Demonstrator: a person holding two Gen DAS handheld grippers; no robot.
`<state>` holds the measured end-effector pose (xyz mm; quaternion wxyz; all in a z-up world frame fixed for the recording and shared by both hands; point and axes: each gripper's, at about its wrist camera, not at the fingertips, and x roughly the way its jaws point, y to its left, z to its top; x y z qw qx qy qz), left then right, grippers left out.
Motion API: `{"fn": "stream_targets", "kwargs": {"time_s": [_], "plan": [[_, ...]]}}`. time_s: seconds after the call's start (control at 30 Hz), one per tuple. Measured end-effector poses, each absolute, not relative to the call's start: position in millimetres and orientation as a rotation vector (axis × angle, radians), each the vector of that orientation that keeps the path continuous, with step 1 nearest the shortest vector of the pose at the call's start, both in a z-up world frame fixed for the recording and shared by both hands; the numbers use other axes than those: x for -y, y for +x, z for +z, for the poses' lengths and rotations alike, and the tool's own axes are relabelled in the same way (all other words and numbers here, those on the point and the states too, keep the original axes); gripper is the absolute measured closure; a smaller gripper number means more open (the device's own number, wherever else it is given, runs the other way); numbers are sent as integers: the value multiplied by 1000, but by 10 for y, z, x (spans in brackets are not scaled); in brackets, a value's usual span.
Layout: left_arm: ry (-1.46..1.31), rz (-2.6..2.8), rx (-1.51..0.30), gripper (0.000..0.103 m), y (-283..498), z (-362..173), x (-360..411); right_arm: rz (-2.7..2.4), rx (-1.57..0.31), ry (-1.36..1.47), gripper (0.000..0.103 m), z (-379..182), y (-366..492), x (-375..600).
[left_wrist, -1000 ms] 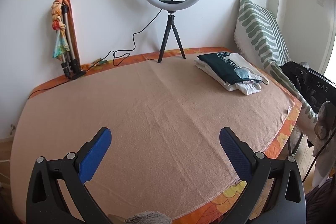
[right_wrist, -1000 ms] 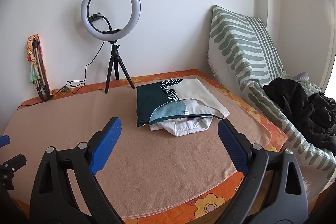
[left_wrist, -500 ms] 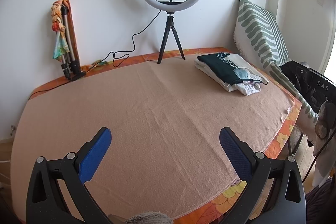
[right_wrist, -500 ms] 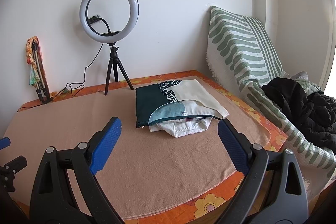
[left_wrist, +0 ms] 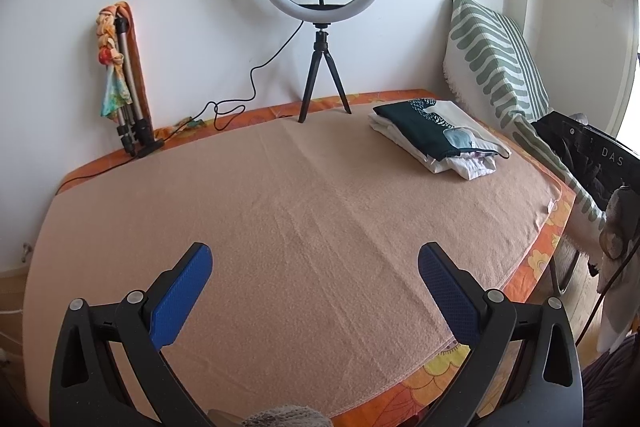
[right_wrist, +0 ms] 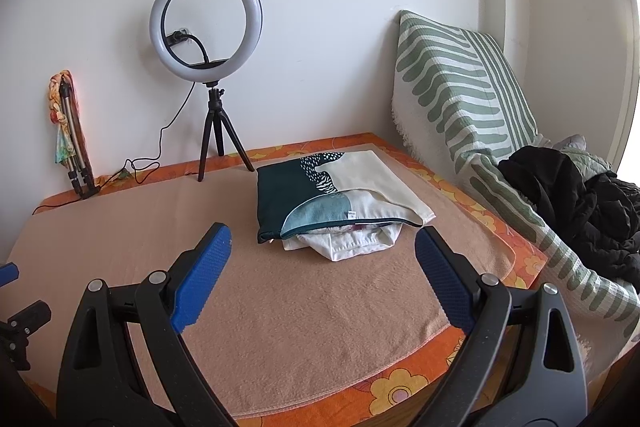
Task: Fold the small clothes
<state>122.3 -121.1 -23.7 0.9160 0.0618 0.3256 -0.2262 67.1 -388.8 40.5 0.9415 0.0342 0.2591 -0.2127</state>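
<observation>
1. Plainly, both tools hang released with nothing between their blue pads: the left tool (left_wrist: 314, 263) sits at the bottom of its frame over bare blanket (left_wrist: 280, 211), and the right tool (right_wrist: 322, 247) at the bottom of its frame, facing the clothes.
2. The pile of clothes (right_wrist: 340, 203) lies right of centre in the right view, and in the upper right of the left view (left_wrist: 436, 139). A dark green and cream piece lies flat on top, with white pieces bunched underneath and poking out at the near edge.
3. Risk, as I judge it: pinching the near edge could catch several layers at once and drag the whole pile, since the white pieces are tucked under the top one.
4. The ring light (right_wrist: 206, 23) on its tripod stands just behind the pile; a wide sweep of cloth could knock it.
5. No basket, box or other container shows in either view.
</observation>
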Motion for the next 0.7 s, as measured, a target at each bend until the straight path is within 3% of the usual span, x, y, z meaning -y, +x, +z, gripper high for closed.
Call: {"fn": "stream_targets", "kwargs": {"time_s": [0.7], "plan": [[138,-463,-608,1,1140,-168,1183,-430,-539,81,8,350,675,3858]]}}
